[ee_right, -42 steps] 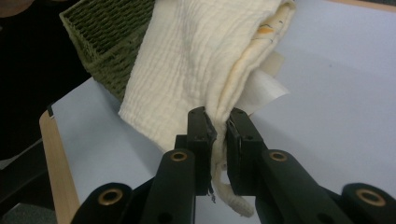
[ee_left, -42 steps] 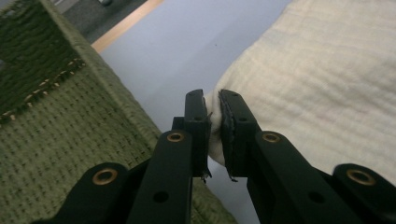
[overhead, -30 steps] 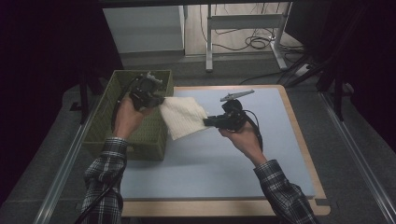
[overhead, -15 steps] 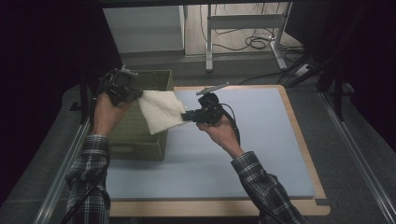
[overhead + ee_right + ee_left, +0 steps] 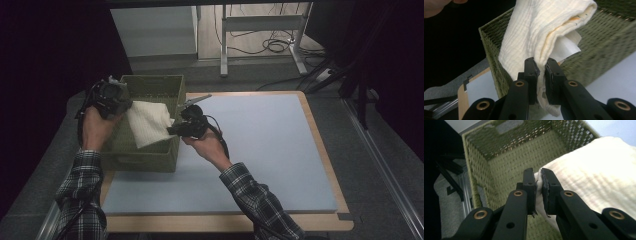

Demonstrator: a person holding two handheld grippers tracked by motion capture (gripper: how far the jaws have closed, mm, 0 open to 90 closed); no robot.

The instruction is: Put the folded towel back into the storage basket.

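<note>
A folded cream cloth [image 5: 148,123] hangs stretched between both grippers over the green woven basket [image 5: 150,86] at the table's left. My left gripper [image 5: 126,106] is shut on the cloth's left corner above the basket's left side; in the left gripper view the cloth [image 5: 594,177] is pinched between the pads with the basket's inside [image 5: 506,162] below. My right gripper [image 5: 172,126] is shut on the cloth's right edge at the basket's right wall. In the right gripper view the cloth [image 5: 541,32] drapes up from the jaws in front of the basket [image 5: 609,42].
The basket stands at the left end of a pale blue mat [image 5: 260,140] on a wood-edged table [image 5: 320,145]. Behind the table are a grey cabinet [image 5: 155,30], desk legs [image 5: 225,40] and floor cables [image 5: 270,45].
Both hands have carried the cloth to the left, from the mat beside the basket to over the basket's opening. The jaws stayed shut on it.
</note>
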